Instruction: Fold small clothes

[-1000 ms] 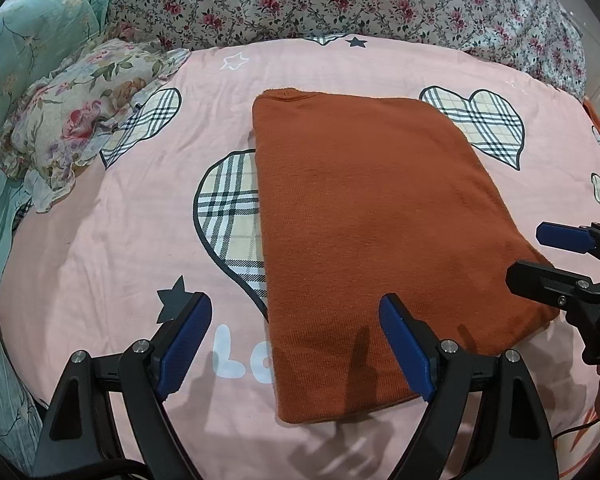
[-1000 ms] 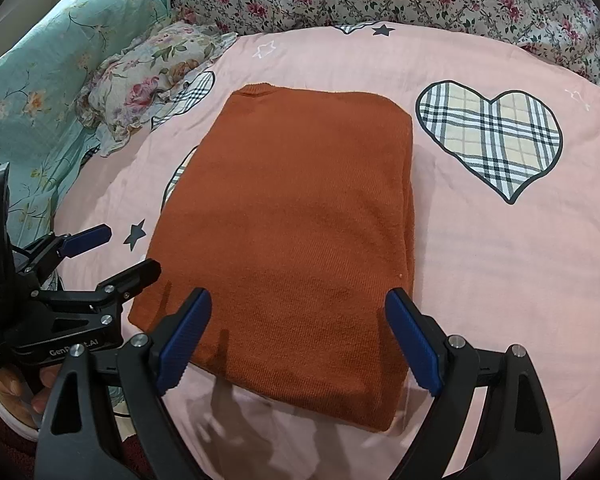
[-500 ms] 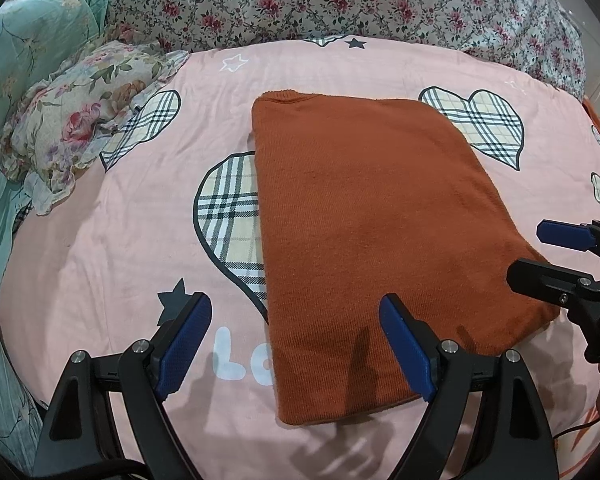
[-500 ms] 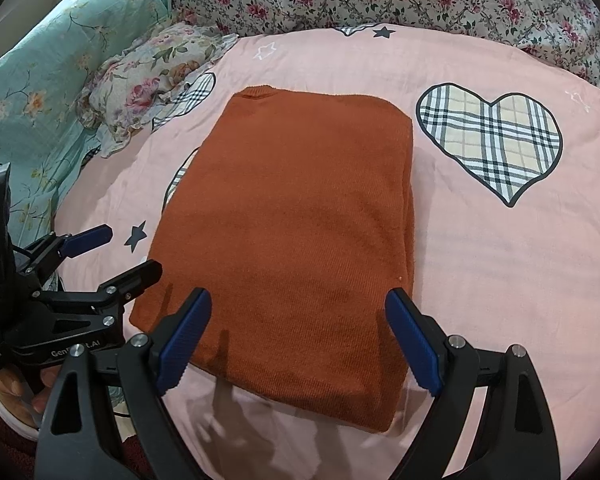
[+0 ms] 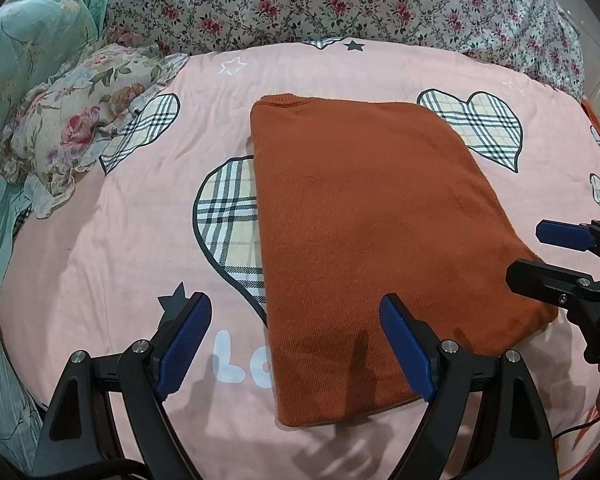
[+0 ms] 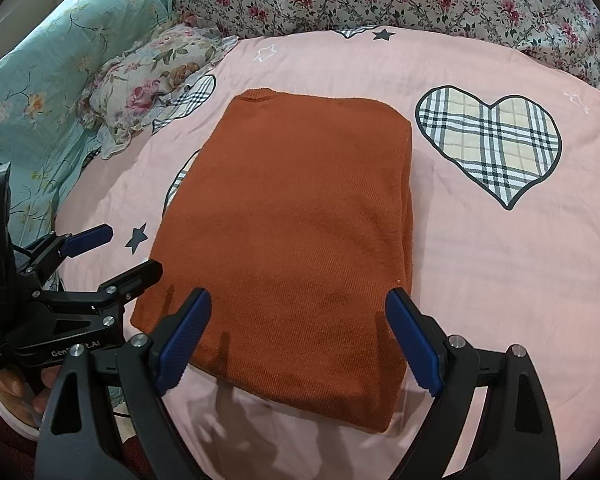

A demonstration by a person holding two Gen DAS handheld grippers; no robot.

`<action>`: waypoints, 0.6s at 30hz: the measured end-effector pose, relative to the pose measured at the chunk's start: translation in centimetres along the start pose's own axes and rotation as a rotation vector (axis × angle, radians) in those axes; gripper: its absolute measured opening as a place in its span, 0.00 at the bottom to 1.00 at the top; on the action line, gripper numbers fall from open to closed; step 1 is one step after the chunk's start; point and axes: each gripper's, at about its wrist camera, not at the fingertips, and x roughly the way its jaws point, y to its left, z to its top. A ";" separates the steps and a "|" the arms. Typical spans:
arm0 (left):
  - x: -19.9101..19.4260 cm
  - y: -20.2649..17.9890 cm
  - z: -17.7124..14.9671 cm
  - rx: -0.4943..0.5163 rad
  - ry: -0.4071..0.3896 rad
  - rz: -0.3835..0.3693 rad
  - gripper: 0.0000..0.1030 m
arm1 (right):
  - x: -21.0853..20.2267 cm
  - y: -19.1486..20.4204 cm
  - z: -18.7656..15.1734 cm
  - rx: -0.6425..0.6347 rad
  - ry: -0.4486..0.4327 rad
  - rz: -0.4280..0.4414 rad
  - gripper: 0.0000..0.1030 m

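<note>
Bed with pink heart-print sheet carries everything; floral quilt bunched along the far edge, teal bedding and a flowered pillow off to the left. Rust-orange knit garment lies mid-sheet, already a flat, compact rectangle: stacked layers show along its right edge in the right wrist view, neckline rib at the far left corner, no sleeves sticking out. Looks like the side folds are done; probably one more fold, near edge up to the far one, then squaring up, though it may count as finished. Left gripper straddles the near left corner, jaws wide apart, gripping nothing. Right gripper hovers over the near right corner, jaws equally wide, also empty.
</note>
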 end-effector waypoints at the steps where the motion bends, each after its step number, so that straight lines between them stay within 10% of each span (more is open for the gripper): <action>1: 0.0 0.0 0.0 0.000 0.000 0.000 0.84 | 0.0 0.0 -0.1 0.001 0.000 0.000 0.86; 18: 0.1 -0.2 0.2 0.006 0.000 -0.003 0.84 | 0.0 0.0 0.0 0.001 0.000 0.000 0.86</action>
